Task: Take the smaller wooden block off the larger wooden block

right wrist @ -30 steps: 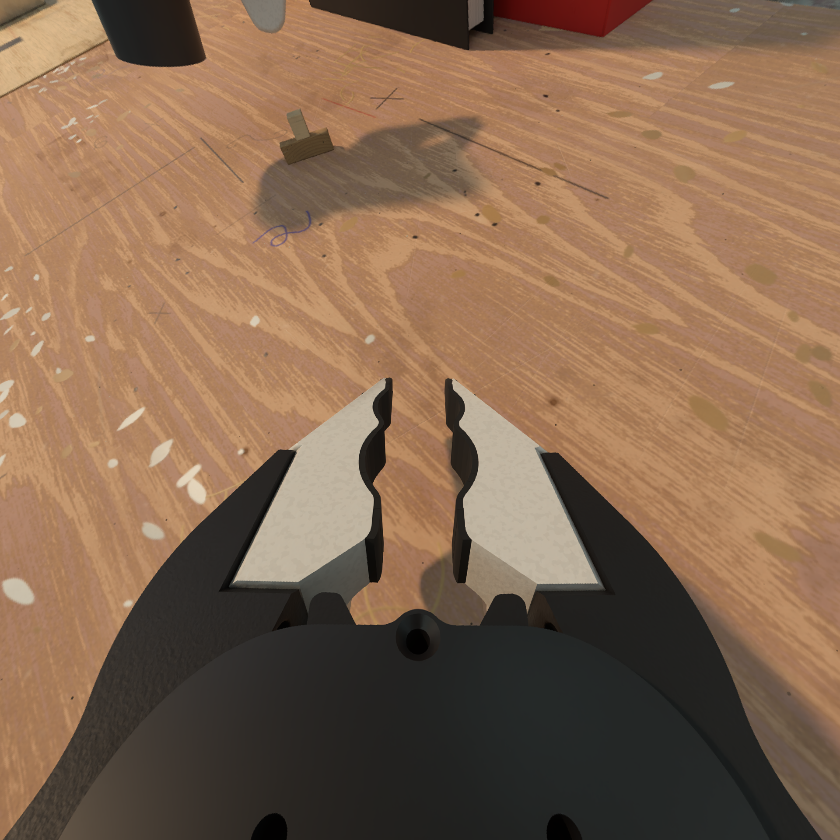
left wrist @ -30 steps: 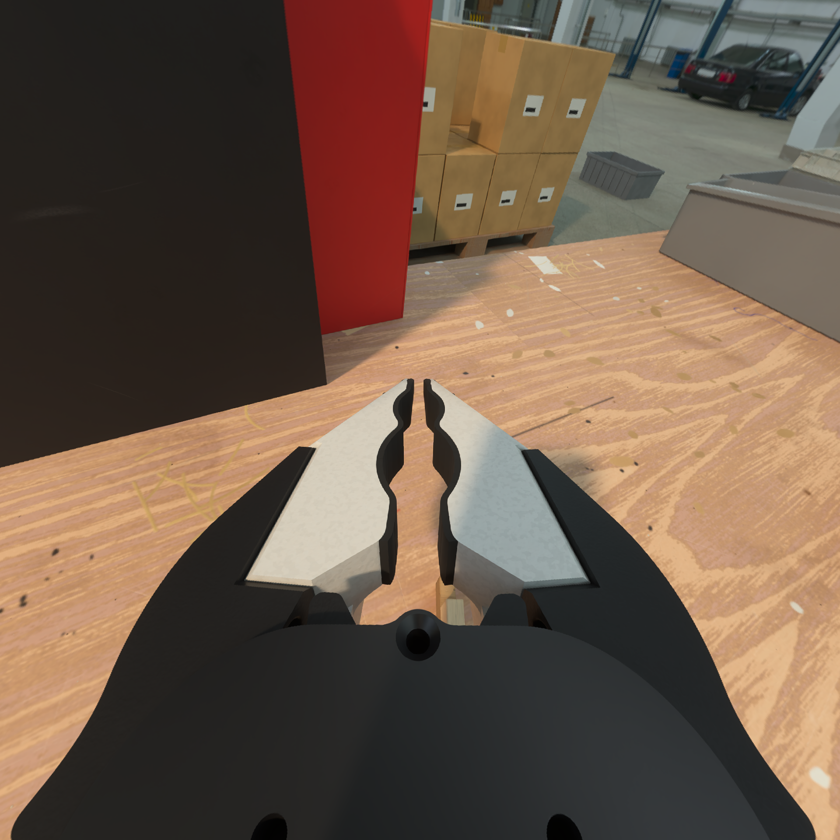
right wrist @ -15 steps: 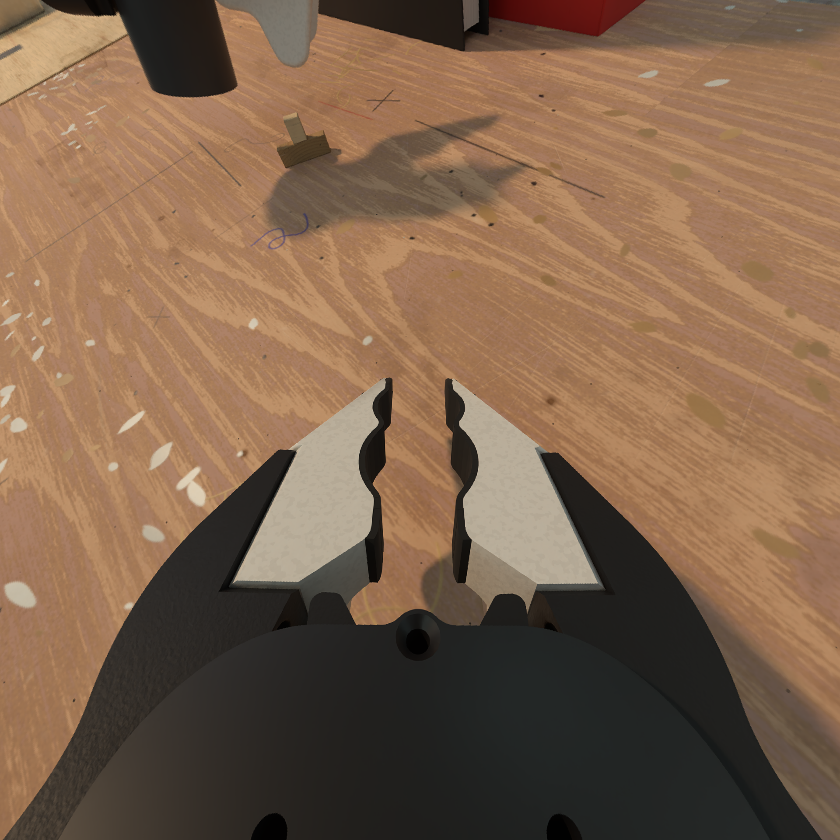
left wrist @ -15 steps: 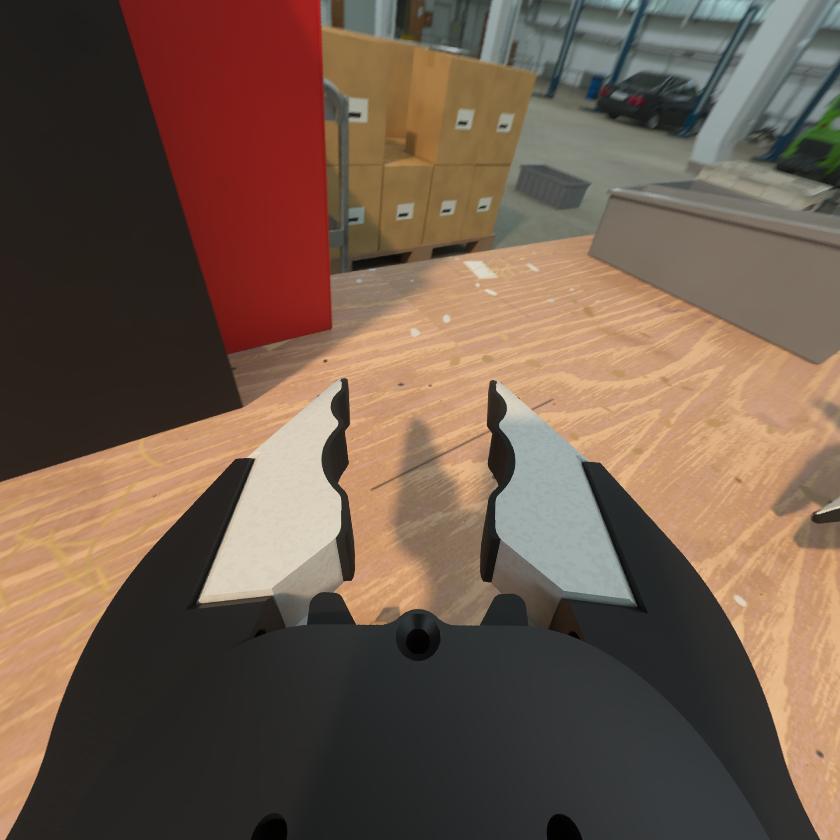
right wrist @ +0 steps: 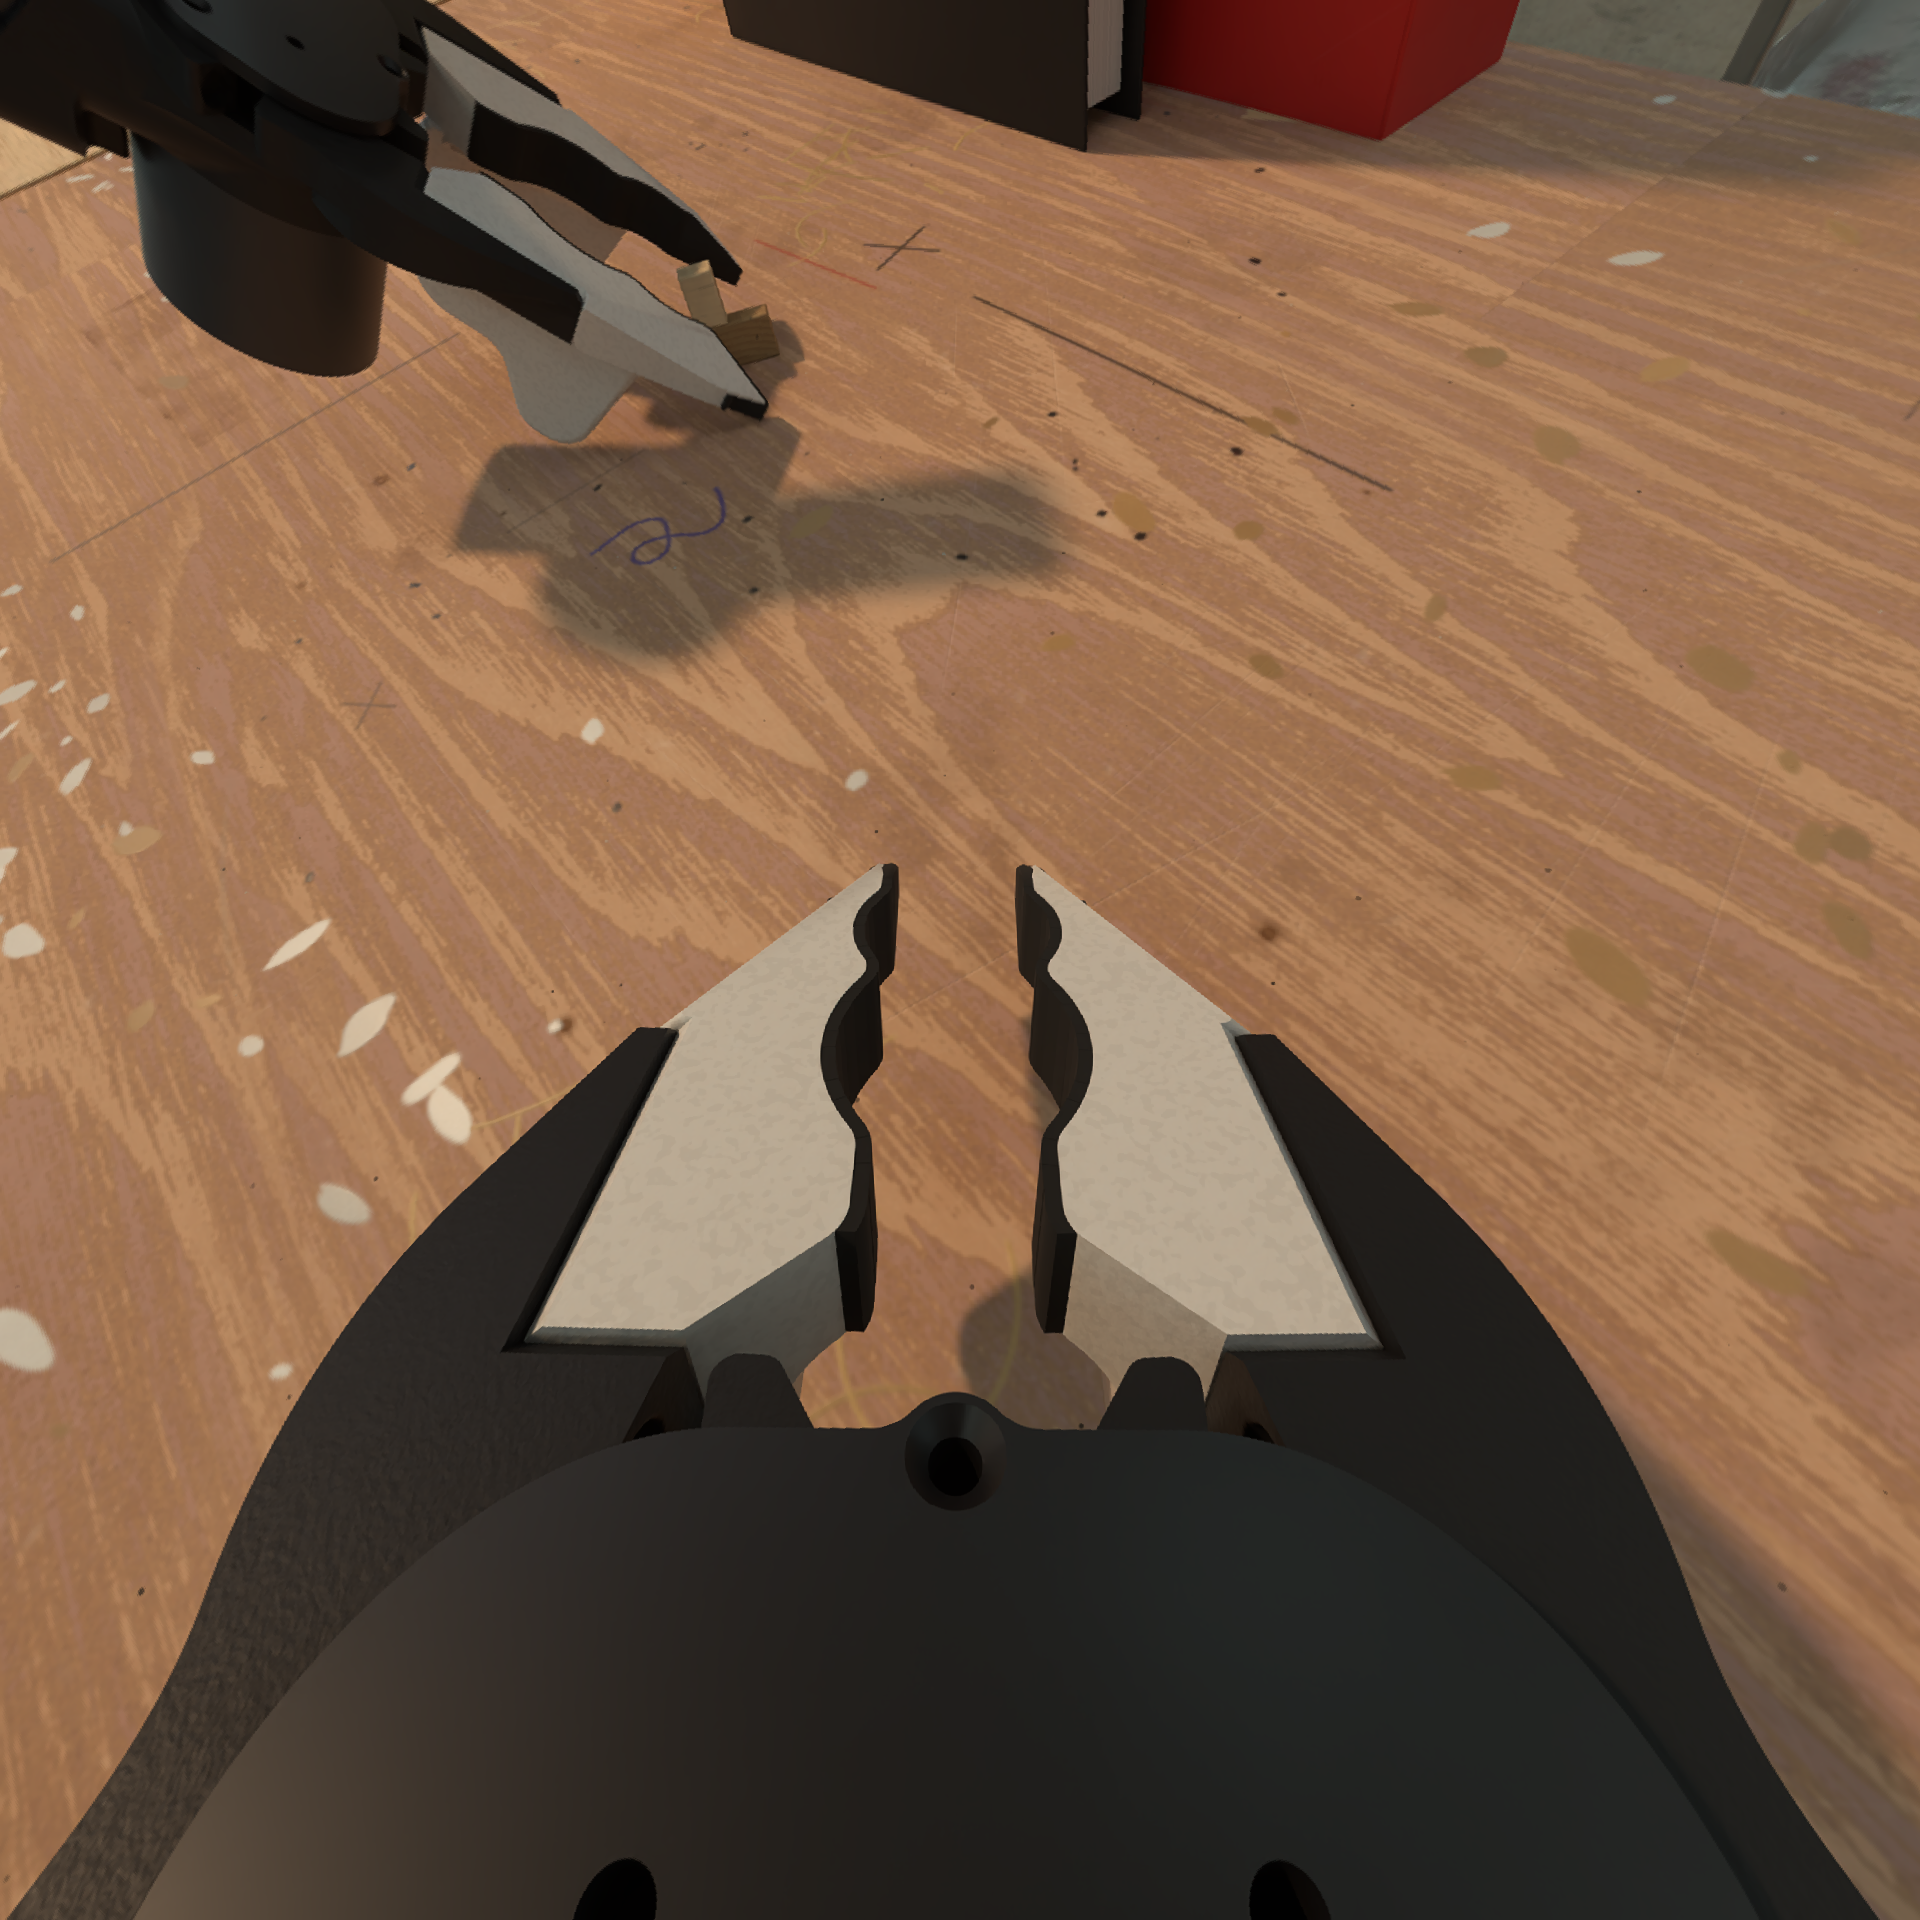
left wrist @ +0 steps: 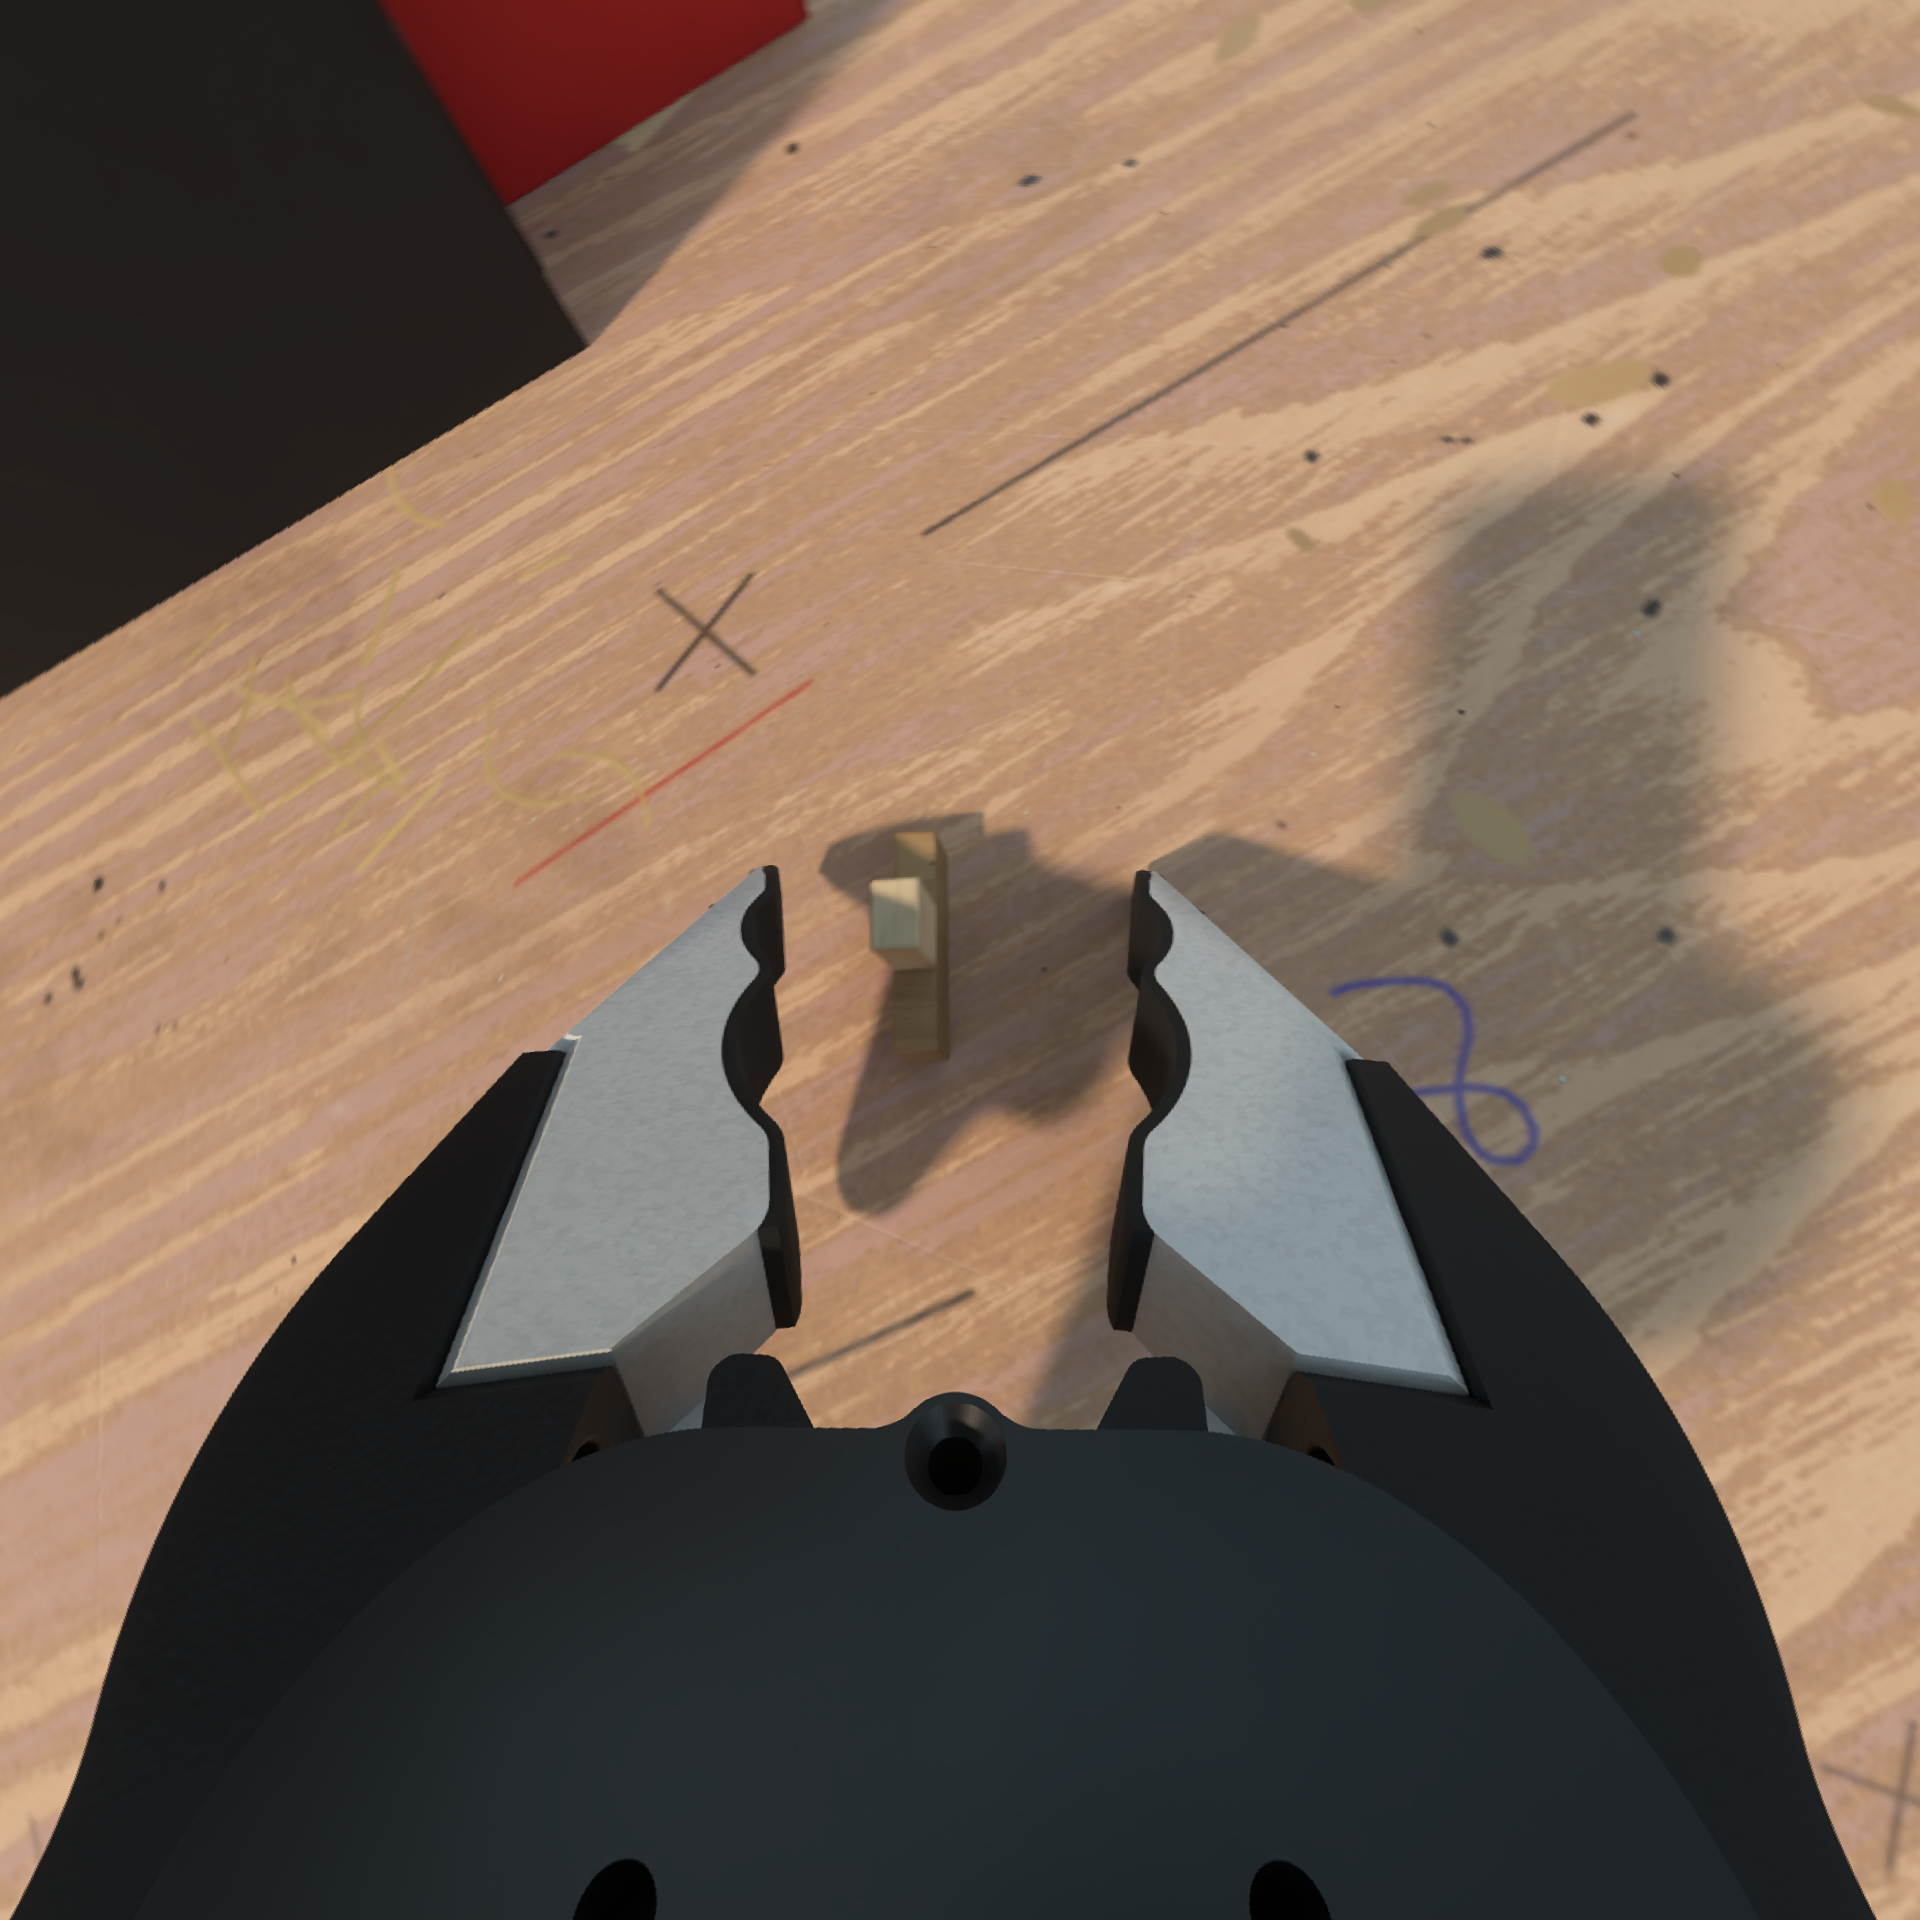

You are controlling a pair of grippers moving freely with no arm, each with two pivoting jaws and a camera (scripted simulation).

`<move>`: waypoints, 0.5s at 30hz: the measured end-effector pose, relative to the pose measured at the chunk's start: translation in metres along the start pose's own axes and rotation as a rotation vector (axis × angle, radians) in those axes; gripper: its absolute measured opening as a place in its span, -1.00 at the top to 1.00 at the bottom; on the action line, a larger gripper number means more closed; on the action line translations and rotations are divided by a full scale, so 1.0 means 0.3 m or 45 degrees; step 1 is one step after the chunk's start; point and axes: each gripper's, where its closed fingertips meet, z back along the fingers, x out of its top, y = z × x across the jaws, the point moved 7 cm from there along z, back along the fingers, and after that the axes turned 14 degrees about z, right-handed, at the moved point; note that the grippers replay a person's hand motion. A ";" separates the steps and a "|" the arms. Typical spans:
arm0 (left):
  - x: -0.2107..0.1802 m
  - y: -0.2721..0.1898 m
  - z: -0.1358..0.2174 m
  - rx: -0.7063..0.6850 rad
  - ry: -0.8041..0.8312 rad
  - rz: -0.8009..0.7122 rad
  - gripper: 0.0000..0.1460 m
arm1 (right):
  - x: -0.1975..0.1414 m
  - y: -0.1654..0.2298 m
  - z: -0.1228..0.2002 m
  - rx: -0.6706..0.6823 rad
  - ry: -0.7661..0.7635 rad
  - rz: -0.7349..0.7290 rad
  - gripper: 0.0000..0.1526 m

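Observation:
The smaller, pale wooden block (left wrist: 896,914) stands upright on the larger, darker wooden block (left wrist: 928,997), which lies flat on the plywood table. My left gripper (left wrist: 954,883) is open and empty, pointing down at them, with the blocks between its fingers and touching neither. In the right wrist view the left gripper (right wrist: 738,338) straddles the small block (right wrist: 698,291) and the larger block (right wrist: 756,335). My right gripper (right wrist: 956,878) is far nearer on the table, slightly open and empty.
A black box (left wrist: 208,260) and a red box (left wrist: 582,73) stand at the far edge of the table, beyond the blocks; they also show in the right wrist view, black (right wrist: 935,62) and red (right wrist: 1320,52). Pen marks and paint flecks cover the plywood.
My left gripper opened, then tipped downward and came in over the blocks, which now sit between its fingers. My right gripper has not moved.

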 end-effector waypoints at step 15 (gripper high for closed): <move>0.083 -0.109 0.227 -1.138 -0.284 0.619 0.90 | 0.105 0.122 0.015 -0.153 -0.317 0.393 0.85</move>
